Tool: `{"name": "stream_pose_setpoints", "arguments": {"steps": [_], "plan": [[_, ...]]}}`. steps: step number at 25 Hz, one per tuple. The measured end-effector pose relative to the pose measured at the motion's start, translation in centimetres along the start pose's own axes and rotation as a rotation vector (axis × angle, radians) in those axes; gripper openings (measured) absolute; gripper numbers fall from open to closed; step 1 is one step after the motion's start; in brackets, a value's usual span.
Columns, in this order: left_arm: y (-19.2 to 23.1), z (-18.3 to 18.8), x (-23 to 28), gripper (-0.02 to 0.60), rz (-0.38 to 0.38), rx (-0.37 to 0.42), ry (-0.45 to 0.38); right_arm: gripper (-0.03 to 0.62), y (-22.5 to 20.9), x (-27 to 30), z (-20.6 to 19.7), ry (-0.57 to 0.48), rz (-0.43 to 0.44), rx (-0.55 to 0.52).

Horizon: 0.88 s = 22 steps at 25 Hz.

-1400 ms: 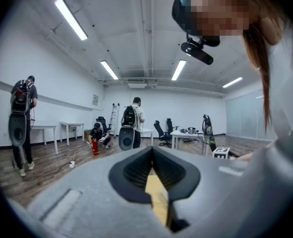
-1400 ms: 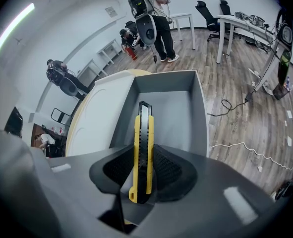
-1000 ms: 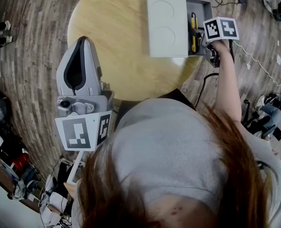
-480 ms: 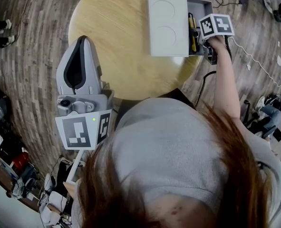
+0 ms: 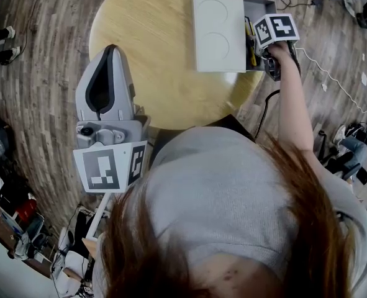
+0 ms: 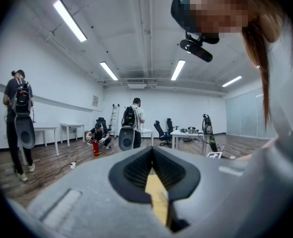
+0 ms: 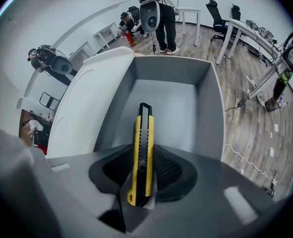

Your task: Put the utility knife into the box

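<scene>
Left gripper (image 5: 110, 49) jaws together, nothing in them, over the near-left of the round wooden table (image 5: 152, 42); right gripper (image 7: 145, 148) clamped on the utility knife (image 7: 143, 130) above the open box (image 7: 205, 108) at the far right.
White lid (image 5: 217, 30) lies flat, just left of the grey box cavity. Knife long axis runs in line with the jaws: black end points steeply down into the cavity, yellow butt back at the gripper. Box walls ring it on all sides; can't tell if the tip touches the floor. Cable (image 5: 332, 73) on the floor further right.
</scene>
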State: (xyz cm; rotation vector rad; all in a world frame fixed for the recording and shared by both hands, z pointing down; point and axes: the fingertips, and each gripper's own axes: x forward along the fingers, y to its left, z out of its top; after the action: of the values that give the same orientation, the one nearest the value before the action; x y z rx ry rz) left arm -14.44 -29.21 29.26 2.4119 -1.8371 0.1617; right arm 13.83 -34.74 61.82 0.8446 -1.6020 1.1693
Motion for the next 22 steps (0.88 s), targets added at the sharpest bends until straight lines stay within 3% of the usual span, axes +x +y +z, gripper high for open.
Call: {"name": "stream_pose_setpoints", "arguments": {"steps": [9, 13, 18, 22], "plan": [[0.3, 1.0, -0.5, -0.006, 0.002, 0.038, -0.001, 0.154, 0.4, -0.2, 0.0, -0.037, 0.03, -0.017], [-0.2, 1.3, -0.4, -0.006, -0.013, 0.047, -0.008, 0.178, 0.1, -0.6, 0.2, -0.086, 0.003, -0.002], [-0.5, 1.5, -0.6, -0.006, -0.033, 0.057, -0.009, 0.172, -0.3, -2.7, 0.7, -0.201, -0.004, 0.038], [-0.7, 1.3, -0.8, -0.006, -0.044, 0.062, -0.011, 0.17, 0.6, -6.9, 2.2, -0.395, 0.011, 0.021]]}}
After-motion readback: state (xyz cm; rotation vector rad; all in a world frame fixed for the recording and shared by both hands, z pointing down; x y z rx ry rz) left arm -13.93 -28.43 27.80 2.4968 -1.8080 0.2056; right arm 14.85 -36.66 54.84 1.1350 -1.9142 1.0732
